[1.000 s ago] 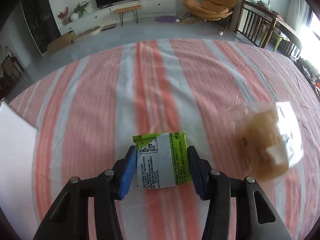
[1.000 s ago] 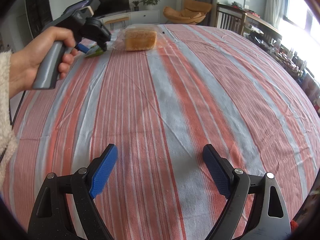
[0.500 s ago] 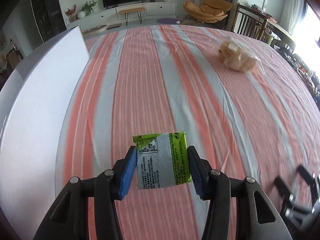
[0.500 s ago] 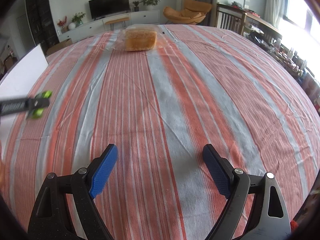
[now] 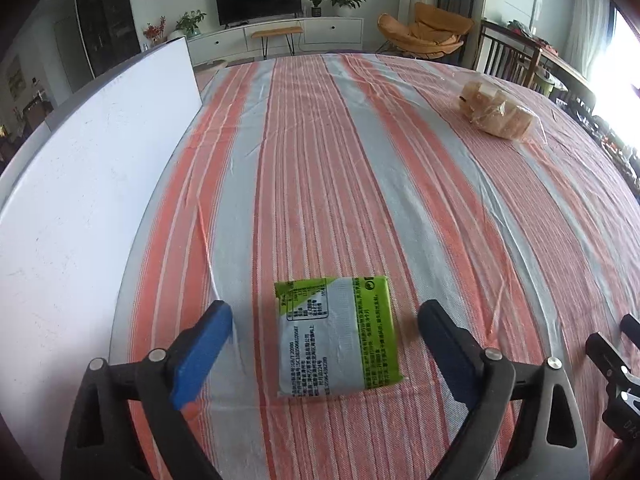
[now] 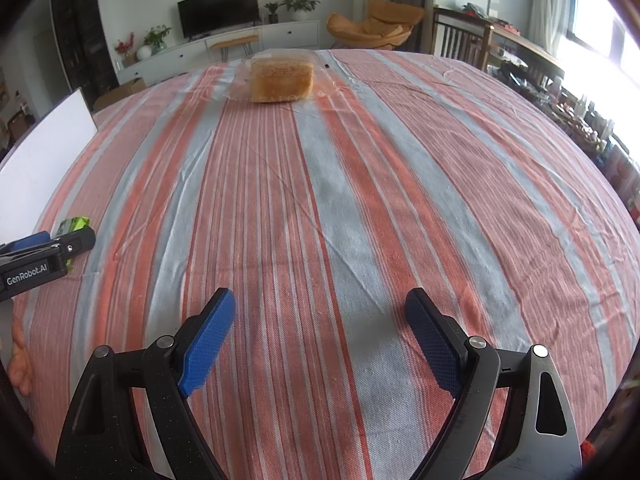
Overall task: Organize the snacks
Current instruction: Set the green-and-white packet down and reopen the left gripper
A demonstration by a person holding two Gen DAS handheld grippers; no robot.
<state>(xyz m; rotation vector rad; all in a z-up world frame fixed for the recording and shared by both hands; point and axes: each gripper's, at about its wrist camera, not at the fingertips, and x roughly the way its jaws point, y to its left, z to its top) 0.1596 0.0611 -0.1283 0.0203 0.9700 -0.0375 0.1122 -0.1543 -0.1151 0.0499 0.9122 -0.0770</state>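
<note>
Left gripper (image 5: 324, 336) jaws just opened wide; pads clear of green packet (image 5: 338, 338), which now lies flat on striped cloth (image 5: 320, 160) between them, near white board (image 5: 80, 200). Packet released, so likely placed. Right gripper (image 6: 320, 340) open, empty, unmoved. Bread bag (image 6: 281, 80) far off, likely next to fetch.

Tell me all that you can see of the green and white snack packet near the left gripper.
The snack packet is a small, flat, roughly square pouch of what looks like plastic film, sealed. Its upward face is white-grey with lime-green along the top and right side, and fine printed text and a boxed label. It lies flat on the striped tablecloth, close to the white board. The left gripper has just been opening; the packet lies between its jaws, and neither blue pad touches it. In the right wrist view only its green edge shows.
</note>
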